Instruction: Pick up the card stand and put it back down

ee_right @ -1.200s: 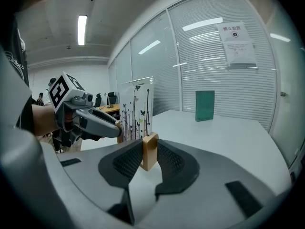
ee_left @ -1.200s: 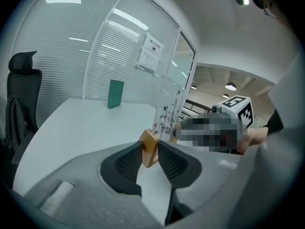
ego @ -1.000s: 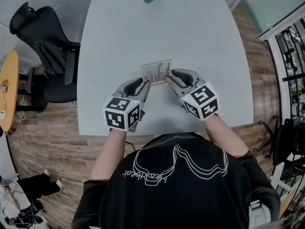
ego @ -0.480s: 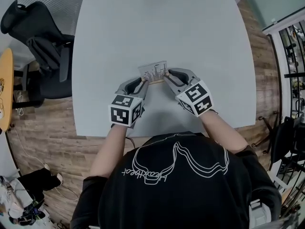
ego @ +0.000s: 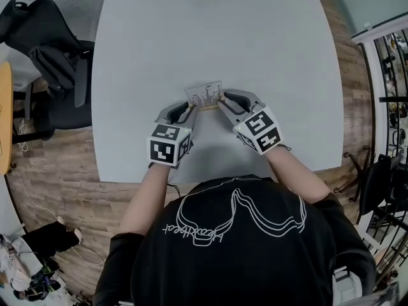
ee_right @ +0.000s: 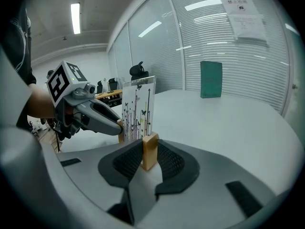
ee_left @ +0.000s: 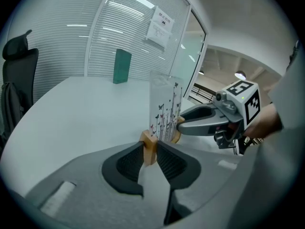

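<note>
Card stand [ego: 205, 97] lowered | left claw [ee_left: 149, 150] closing on it | right claw [ee_right: 149, 152] gripping

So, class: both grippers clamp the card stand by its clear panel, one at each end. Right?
No. The gripper views show the left gripper and right gripper clamping the card stand by its wooden base, one at each end; the left jaws have just been closing on it.

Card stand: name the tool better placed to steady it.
Right tool, narrowly. Both clamp the card stand by its base, but the left tool has just been closing its jaws on it, so looks less settled.
</note>
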Demonstrator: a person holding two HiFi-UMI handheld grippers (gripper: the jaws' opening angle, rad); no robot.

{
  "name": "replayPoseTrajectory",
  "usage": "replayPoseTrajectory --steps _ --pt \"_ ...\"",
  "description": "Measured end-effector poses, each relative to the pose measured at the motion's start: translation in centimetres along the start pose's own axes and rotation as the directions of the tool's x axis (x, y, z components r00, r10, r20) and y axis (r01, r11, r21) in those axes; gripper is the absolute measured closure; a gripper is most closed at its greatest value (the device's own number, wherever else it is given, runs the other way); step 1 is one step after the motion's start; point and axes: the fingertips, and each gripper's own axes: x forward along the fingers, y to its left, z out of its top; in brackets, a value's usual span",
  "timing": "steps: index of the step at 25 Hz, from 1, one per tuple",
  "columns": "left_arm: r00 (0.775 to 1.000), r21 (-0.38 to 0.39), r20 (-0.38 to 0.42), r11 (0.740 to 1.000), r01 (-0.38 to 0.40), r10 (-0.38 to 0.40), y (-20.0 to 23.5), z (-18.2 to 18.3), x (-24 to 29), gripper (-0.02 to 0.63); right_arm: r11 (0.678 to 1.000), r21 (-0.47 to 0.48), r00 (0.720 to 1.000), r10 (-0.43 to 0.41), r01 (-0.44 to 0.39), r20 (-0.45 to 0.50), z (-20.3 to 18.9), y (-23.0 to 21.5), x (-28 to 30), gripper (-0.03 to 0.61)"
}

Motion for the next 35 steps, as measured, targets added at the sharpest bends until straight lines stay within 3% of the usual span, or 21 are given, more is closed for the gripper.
replayPoseTrajectory --steps 19,28,35 --pt "1.000 0.024 -0.013 1.000 0.014 -0.013 0.1 -1.1 0.7 0.520 0.999 0.004 0.999 -0.040 0.040 -0.028 -1.6 0.1 0.7 0.474" --pt "0.999 -0.017 0.038 0.999 0.027 -0.027 0.4 -0.8 0.1 0.516 0.997 0.036 0.997 -0.065 0.067 -0.046 -2.1 0.2 0.2 0.407" --pt "0.994 -0.048 0.104 0.999 0.022 -0.017 -0.1 0.0 -2.7 0.485 0.991 0.086 0.994 -0.103 0.100 0.033 -0.1 0.3 -2.7 0.396"
